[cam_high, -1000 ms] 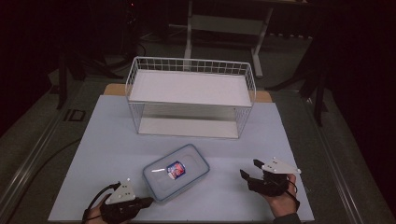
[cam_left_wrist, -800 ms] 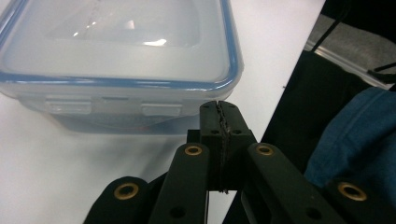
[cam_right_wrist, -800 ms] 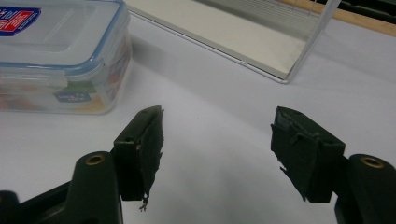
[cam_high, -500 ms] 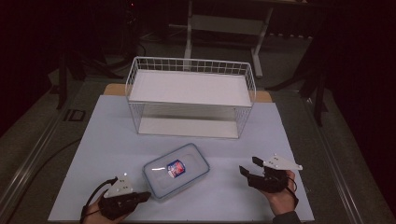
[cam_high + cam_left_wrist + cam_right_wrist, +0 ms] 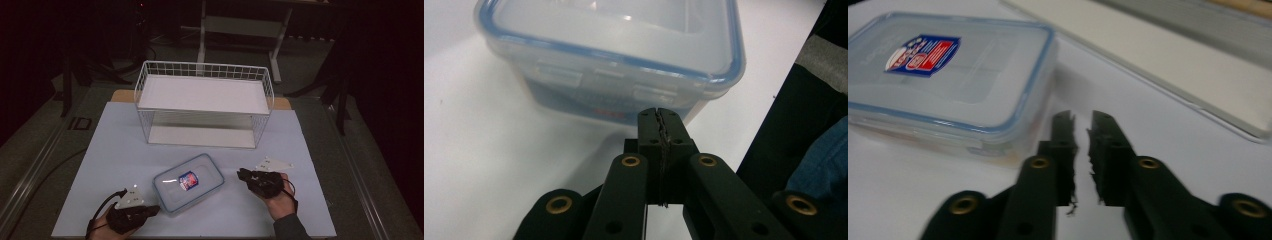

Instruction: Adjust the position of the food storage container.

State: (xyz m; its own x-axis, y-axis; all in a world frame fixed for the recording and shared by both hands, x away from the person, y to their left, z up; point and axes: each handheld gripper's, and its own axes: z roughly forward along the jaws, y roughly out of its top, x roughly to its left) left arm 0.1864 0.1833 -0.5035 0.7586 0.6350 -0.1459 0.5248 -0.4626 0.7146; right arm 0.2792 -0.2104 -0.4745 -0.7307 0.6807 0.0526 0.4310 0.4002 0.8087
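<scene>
A clear lidded plastic container [image 5: 189, 182] with a blue seal and a red-and-blue label lies on the white table mat. My left gripper [image 5: 152, 210] is shut with nothing in it, its tip just short of the container's near-left clasp side [image 5: 624, 50]. The shut jaws [image 5: 658, 114] meet along their whole length. My right gripper [image 5: 241, 174] sits just right of the container [image 5: 948, 75]. Its jaws have just been closing and now stand a narrow gap apart [image 5: 1082, 120] with nothing between them, beside the container's corner.
A white wire basket [image 5: 205, 102] with a white board on top and another on its floor stands at the back middle. The pale mat [image 5: 115, 145] covers the table. Dark floor and stands surround it.
My right gripper has slid left toward the container's right end, and its jaws have drawn much closer together. The left gripper and the container have stayed in place.
</scene>
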